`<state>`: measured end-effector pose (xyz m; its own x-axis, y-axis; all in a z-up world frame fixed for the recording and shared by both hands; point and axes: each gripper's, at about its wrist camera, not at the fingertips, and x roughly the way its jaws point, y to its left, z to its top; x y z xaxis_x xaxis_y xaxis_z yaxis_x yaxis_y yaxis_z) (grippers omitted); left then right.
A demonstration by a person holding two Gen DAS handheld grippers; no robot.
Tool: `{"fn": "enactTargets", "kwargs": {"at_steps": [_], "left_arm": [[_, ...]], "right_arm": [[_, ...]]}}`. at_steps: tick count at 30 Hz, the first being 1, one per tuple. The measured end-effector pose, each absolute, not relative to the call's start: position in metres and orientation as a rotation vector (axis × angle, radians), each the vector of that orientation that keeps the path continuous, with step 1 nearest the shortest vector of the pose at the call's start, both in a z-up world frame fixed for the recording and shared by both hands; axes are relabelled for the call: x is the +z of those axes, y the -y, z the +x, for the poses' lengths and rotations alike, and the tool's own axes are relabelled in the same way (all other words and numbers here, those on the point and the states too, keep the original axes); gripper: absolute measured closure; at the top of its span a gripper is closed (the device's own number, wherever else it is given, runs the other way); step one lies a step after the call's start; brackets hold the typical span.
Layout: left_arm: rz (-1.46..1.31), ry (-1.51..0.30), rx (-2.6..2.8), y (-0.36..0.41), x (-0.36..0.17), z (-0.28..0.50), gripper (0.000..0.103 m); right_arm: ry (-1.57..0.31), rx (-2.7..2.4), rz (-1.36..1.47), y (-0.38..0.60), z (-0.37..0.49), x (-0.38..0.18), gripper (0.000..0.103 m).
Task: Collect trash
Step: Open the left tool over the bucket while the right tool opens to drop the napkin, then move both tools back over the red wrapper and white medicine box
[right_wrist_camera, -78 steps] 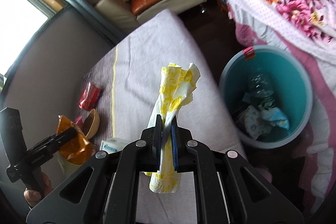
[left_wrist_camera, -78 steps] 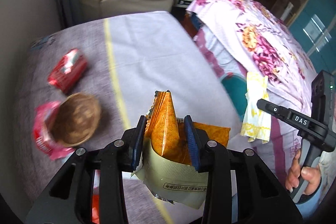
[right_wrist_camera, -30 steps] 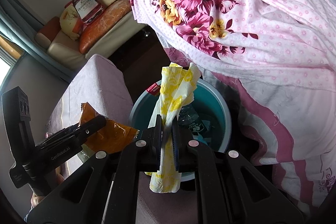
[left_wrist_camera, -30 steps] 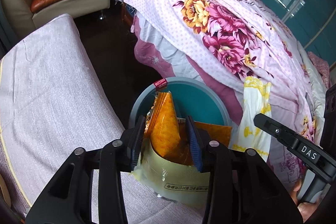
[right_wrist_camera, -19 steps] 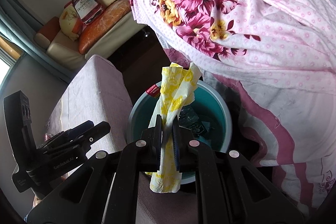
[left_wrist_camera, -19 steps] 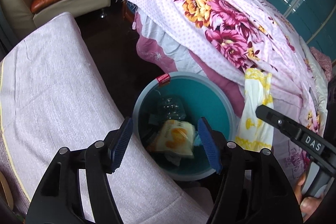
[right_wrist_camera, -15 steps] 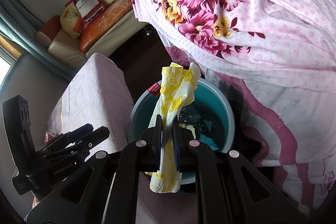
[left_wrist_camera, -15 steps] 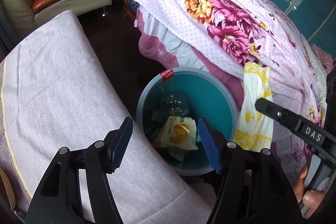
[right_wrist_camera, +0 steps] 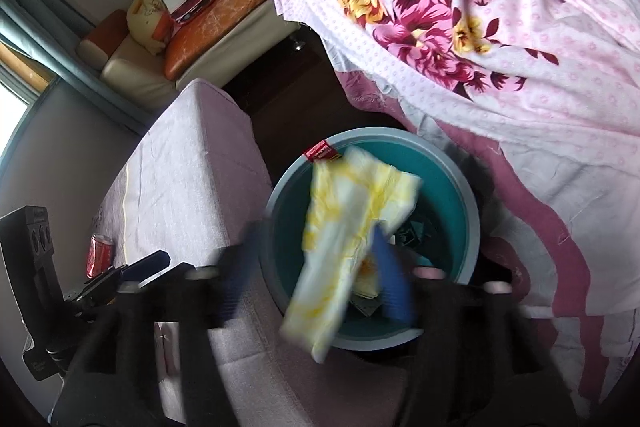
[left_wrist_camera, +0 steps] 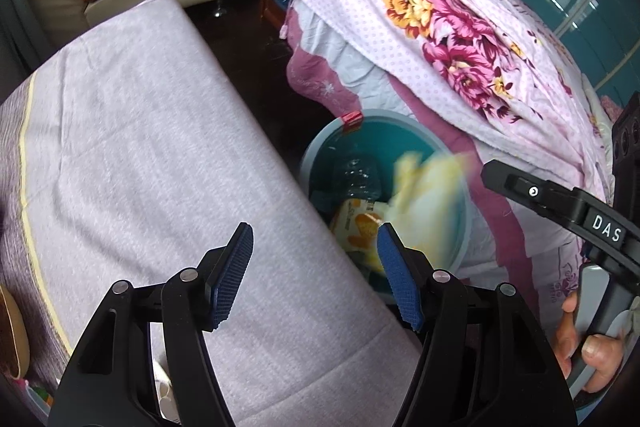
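Note:
A teal bin (left_wrist_camera: 456,171) (right_wrist_camera: 460,195) stands on the floor between the lilac table and the bed. The yellow-and-white wrapper (right_wrist_camera: 352,219) is loose in the air over the bin, blurred, and shows blurred in the left wrist view (left_wrist_camera: 424,183). The orange snack bag (left_wrist_camera: 356,227) lies inside the bin beside a clear plastic bottle (left_wrist_camera: 360,171). My left gripper (left_wrist_camera: 316,275) is open and empty above the table's edge. My right gripper (right_wrist_camera: 316,267) is open, blurred, above the bin.
A lilac cloth-covered table (left_wrist_camera: 140,147) fills the left. A red can (right_wrist_camera: 98,253) lies on it. A bed with a floral pink cover (left_wrist_camera: 460,27) is at the right. A cream sofa with orange cushions (right_wrist_camera: 216,11) stands at the back.
My right gripper has opened and let go of the yellow wrapper, which falls toward the bin. Earlier my left gripper opened and dropped the orange snack bag into the bin.

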<state>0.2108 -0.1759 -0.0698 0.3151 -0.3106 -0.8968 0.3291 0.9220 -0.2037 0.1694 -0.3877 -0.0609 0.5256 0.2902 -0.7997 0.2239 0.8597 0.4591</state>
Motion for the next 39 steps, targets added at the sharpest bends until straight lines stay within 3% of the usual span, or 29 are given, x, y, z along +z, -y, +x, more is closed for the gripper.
{"fn": "enactTargets", "kwargs": {"at_steps": [8,22,39], "left_arm": [[-0.016,-1.179,-0.407,0.154,-0.067,0.199,0.037],[-0.087,-1.157,-0.374,0.1,-0.054,0.16,0.037],[-0.165,-1.133,-0.285,-0.004,-0.048,0.091,0.037]], "right_arm": [[-1.038,0.036,0.562,0.379,0.163,-0.052,0.029],[-1.047,0.072,0.484,0.339,0.148,-0.028,0.022],[-1.101,0.239,0.229,0.222,0.127,-0.006,0.022]]}}
